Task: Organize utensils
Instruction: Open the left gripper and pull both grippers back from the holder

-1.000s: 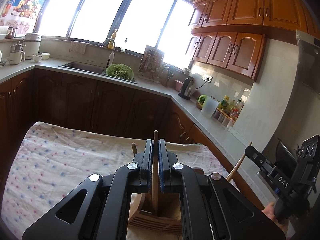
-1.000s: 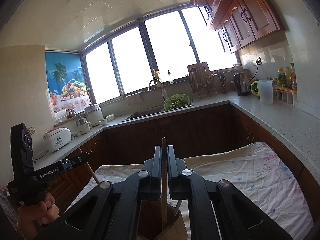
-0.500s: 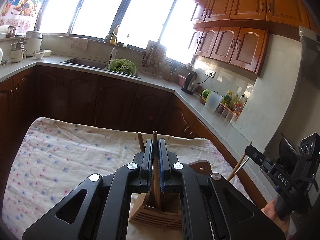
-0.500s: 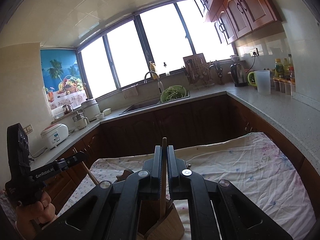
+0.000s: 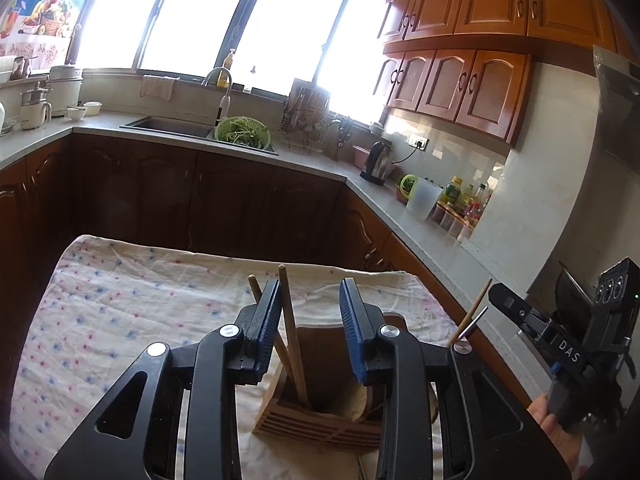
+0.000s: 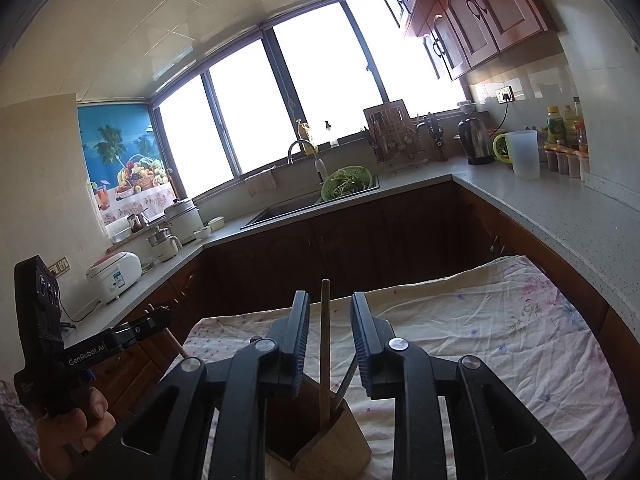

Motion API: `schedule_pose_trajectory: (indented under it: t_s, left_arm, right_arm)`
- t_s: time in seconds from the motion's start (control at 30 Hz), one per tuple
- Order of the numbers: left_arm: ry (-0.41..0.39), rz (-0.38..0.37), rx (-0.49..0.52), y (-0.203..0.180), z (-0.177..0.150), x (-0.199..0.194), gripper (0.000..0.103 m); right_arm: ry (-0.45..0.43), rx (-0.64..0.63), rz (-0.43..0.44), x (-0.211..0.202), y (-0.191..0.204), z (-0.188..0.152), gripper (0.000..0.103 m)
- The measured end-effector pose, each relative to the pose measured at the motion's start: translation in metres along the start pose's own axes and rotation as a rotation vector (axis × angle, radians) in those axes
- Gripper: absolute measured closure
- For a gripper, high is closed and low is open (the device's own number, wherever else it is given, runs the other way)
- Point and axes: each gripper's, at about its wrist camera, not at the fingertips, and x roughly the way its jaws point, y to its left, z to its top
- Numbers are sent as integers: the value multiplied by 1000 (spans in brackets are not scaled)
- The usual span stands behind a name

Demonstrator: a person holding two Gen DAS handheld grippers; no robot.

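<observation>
I'm letting go on both sides: left tool [image 5: 311,322] has just been spreading, its wooden stick [image 5: 294,344] loose between the pads, bottom end in the wooden holder [image 5: 320,420]. Right tool [image 6: 330,342] likewise has just been opening, its stick [image 6: 325,344] free and standing in the holder [image 6: 320,448]. Holder is sitting on the cloth-covered surface [image 5: 120,300]. Insertion step is finishing, I judge. Next I'm backing both tools straight out without knocking the sticks.

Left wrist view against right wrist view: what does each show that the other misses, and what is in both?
Left wrist only: the right claw at the right edge, and two wooden sticks in the holder.
Right wrist only: the left claw at the left edge, and a rice cooker.
Both: the wooden holder, the floral cloth, the green colander, the kettle.
</observation>
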Motion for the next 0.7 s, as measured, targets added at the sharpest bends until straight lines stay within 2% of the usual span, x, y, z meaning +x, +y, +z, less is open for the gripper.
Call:
schedule_pose_trajectory:
  t_s: [0.13,0.2,0.23,0.3,0.37,0.47,0.63,0.7]
  left_arm:
    - [-11,-8,3,-4,0,-9,63]
    - [-22,-9,2,-6,0,-17,51]
    - [-30,-8,0,-7,-1,-21,48]
    - [-42,-5,-7,-7,-4,-31,38]
    - [-47,-2,-8,-7,-9,-40,34]
    - [-50,3,-11,-6,-18,-50,28]
    - [-22,3,-23,-3,-34,-64,28]
    - [-18,11,-32,-1,-43,-72,24]
  right_arm:
    - [-22,6,-6,-13,0,3,63]
    - [-34,17,-10,-21,-1,5,47]
    - [-41,24,-8,-25,-3,5,43]
    - [-51,38,-9,-34,-5,4,26]
    - [-53,45,-12,-41,-7,1,16]
    - [-43,59,-7,-49,-10,-8,10]
    - [-5,82,-5,-63,-15,-26,8]
    - [6,97,-2,-71,-16,-34,6]
